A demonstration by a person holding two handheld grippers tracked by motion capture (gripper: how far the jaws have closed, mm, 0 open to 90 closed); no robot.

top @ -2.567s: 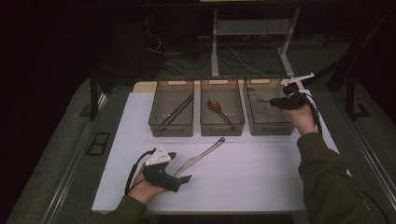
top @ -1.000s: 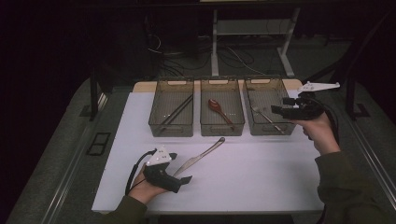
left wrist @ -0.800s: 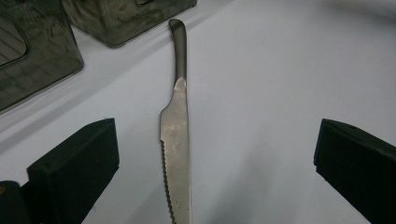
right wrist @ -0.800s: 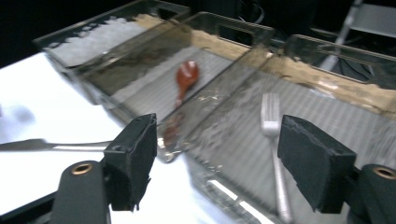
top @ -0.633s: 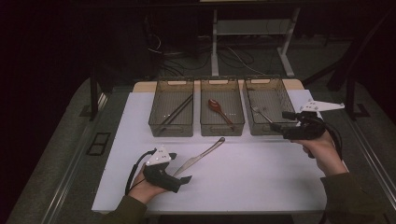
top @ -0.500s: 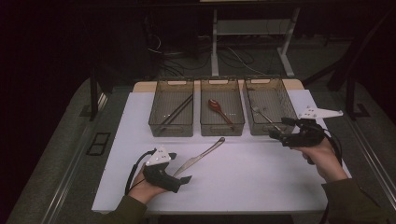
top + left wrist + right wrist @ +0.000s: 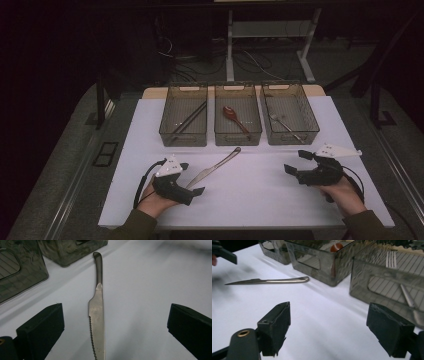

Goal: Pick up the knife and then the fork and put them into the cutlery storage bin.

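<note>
A knife [image 7: 214, 166] is seen lying flat on the white table [image 7: 260, 195], its handle towards the middle of three clear bins and its toothed blade towards the left gripper [image 7: 192, 179]. That gripper is held low over the table by the left hand [image 7: 152, 202], its jaws spread wide with the blade tip lying between them, untouched by either pad. The right gripper [image 7: 298, 162] is held near the right edge of the table, in front of the right bin [image 7: 290, 112] (a fork [image 7: 285, 126] lies inside it); its jaws have just been opening and stand apart with nothing between them. A red spoon [image 7: 234, 116] rests in the middle bin [image 7: 237, 114], and dark chopsticks [image 7: 189, 118] in the left bin [image 7: 184, 114].
</note>
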